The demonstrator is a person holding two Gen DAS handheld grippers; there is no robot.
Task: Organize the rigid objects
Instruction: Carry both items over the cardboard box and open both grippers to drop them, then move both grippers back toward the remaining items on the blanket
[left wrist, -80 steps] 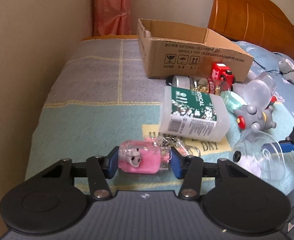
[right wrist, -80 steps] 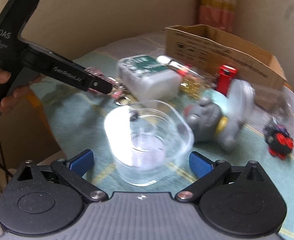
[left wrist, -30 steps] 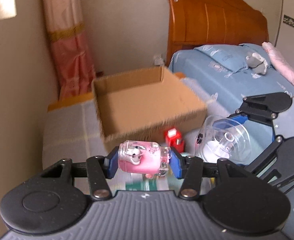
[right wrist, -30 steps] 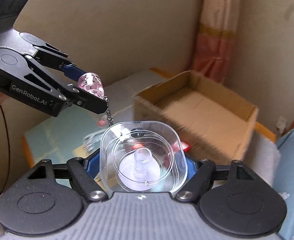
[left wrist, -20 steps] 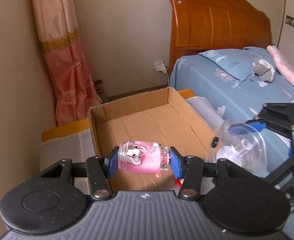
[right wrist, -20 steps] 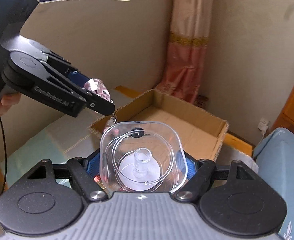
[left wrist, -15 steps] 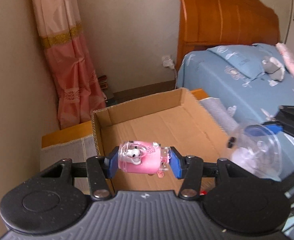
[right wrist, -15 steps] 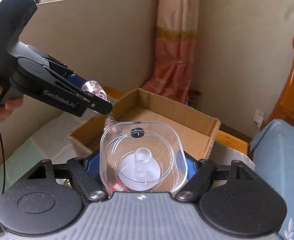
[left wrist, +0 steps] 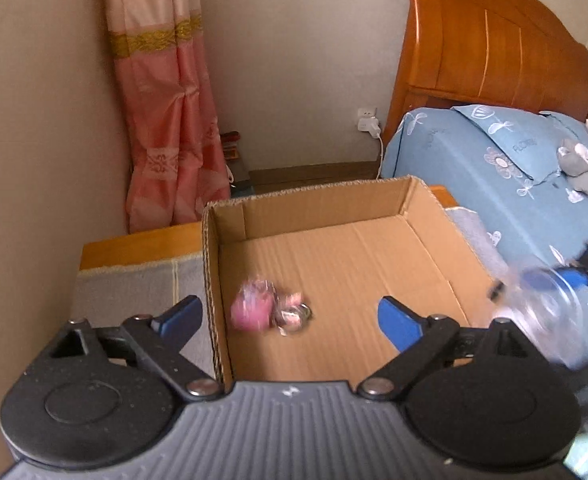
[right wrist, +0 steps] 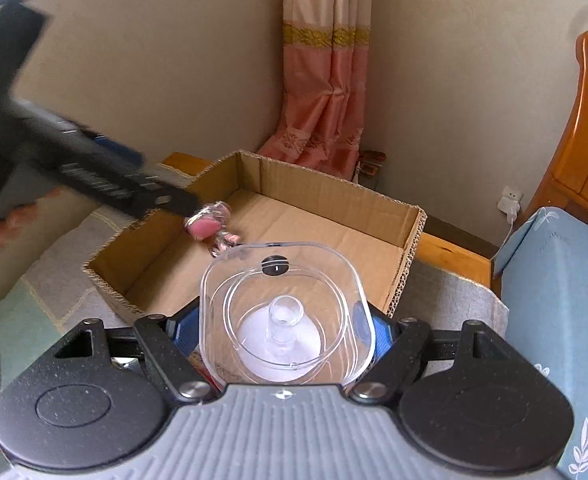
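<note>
While the left hand-held gripper (left wrist: 286, 316) gapes over the pink keychain (left wrist: 254, 312) in the cardboard box (left wrist: 409, 200), the right hand-held gripper (right wrist: 282, 328) clamps the clear container (right wrist: 286, 312), due there next.

cardboard box (left wrist: 333, 264): top open, floor mostly bare | obstacle: pink keychain bottle (left wrist: 254, 310) near left wall

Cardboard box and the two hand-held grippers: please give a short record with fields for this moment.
box: cardboard box, open top, on a cloth-covered surface
in box: pink keychain bottle, blurred, over the box floor; landed or falling, cannot tell
left hand-held gripper: open, holds nothing, above the box
right hand-held gripper: shut on clear plastic container
container position: at the box's near edge, not inside
</note>
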